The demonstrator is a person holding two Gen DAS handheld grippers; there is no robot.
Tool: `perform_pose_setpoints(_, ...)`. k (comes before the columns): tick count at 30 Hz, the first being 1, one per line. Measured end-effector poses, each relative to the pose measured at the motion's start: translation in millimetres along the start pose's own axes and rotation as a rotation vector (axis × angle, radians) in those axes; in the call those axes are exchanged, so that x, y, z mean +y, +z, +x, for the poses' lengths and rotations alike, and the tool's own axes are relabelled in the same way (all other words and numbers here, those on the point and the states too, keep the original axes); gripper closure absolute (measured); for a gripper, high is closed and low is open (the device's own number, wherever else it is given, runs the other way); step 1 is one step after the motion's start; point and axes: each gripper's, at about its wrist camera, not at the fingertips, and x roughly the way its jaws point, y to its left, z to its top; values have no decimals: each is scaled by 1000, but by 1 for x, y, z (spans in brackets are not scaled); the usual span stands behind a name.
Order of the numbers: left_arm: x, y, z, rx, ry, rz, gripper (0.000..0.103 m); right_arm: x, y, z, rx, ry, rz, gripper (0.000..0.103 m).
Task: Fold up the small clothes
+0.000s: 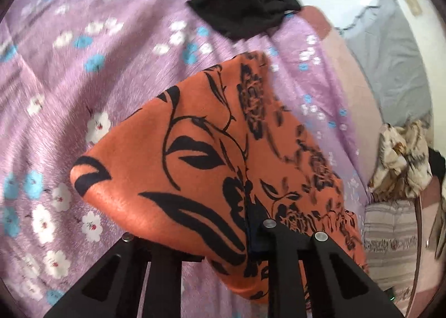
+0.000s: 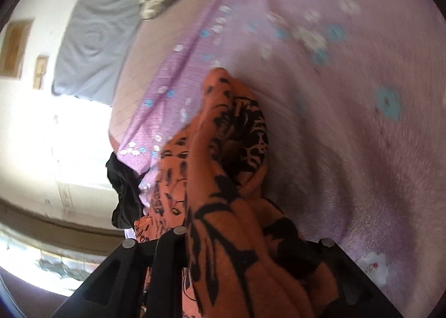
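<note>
An orange garment with a black flower print [image 1: 211, 156] hangs over a purple flowered bedspread [image 1: 83, 73]. My left gripper [image 1: 251, 237] is shut on one edge of it, and the cloth drapes over the left finger. In the right wrist view the same orange garment [image 2: 231, 178] is bunched and twisted. My right gripper [image 2: 245, 245] is shut on it, and the cloth covers most of the gap between the fingers. The garment is held off the bed between both grippers.
A crumpled black garment [image 1: 242, 3] lies on the bedspread beyond the orange one, and shows at the bed edge in the right wrist view [image 2: 125, 187]. A grey pillow [image 1: 390, 67] and a brown and white patterned cloth [image 1: 401, 159] lie at the right. The bedspread [image 2: 348, 123] fills the right wrist view.
</note>
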Motion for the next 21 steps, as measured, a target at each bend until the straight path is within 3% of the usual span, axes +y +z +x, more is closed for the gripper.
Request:
perform_pose_setpoints(6, 8, -37, -43, 13, -1, 56, 83, 18, -8, -47, -45, 1, -111, 80)
perform_pose_setpoints(9, 28, -63, -46, 57, 26, 39, 82, -1, -16, -65, 4, -15, -64, 80)
perform_pose_setpoints(11, 41, -84, -35, 123, 70, 60, 79, -16, -15, -58, 62, -94, -45, 80)
perform_pose_setpoints(12, 45, -87, -37, 109, 50, 66, 76, -24, -14, -49, 110, -135, -34, 78)
perform_pose_setpoints(14, 47, -83, -45, 111, 24, 55, 69, -50, -12, -33, 218, -200, 77, 72)
perform_pose_setpoints(16, 59, -75, -51, 134, -24, -7, 60, -65, -5, -41, 238, -128, 218, 60)
perform_pose_setpoints(19, 81, -73, -58, 136, -80, -115, 57, -56, 7, -75, 103, -131, 208, 54)
perform_pose_setpoints(21, 87, -79, -69, 116, -84, -118, 52, -36, 10, -103, -56, -219, 111, 51)
